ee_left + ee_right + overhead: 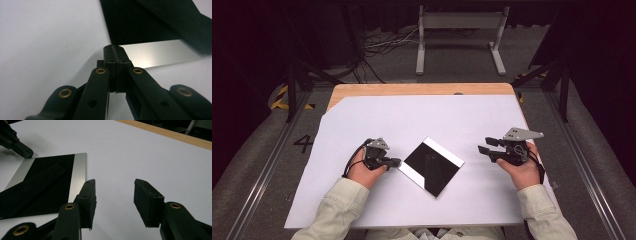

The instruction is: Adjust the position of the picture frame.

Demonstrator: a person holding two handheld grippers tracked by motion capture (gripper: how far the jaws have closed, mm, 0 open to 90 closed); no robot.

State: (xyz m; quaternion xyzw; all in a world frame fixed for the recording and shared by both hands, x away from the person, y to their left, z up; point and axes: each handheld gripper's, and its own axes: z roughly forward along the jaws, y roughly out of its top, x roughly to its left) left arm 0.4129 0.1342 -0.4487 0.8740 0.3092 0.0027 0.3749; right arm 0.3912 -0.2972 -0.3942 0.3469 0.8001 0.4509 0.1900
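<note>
A flat black square plate (432,165) with shiny silver strips along two edges lies on the white sheet (412,115), turned like a diamond. My left gripper (396,162) is shut, its tips resting at the plate's left corner. In the left gripper view the joined jaws (115,48) meet the silver strip (155,53), and nothing is visible between them. My right gripper (483,145) hovers to the right of the plate, open and empty. In the right gripper view it (115,187) stands just clear of the plate (42,185), with the left gripper (23,152) at the plate's far corner.
The white sheet covers most of a wooden table (422,89), whose bare edge shows at the back. Beyond it stand a grey metal frame (459,22) and loose cables (382,42) on the floor. Bare sheet surrounds the plate on all sides.
</note>
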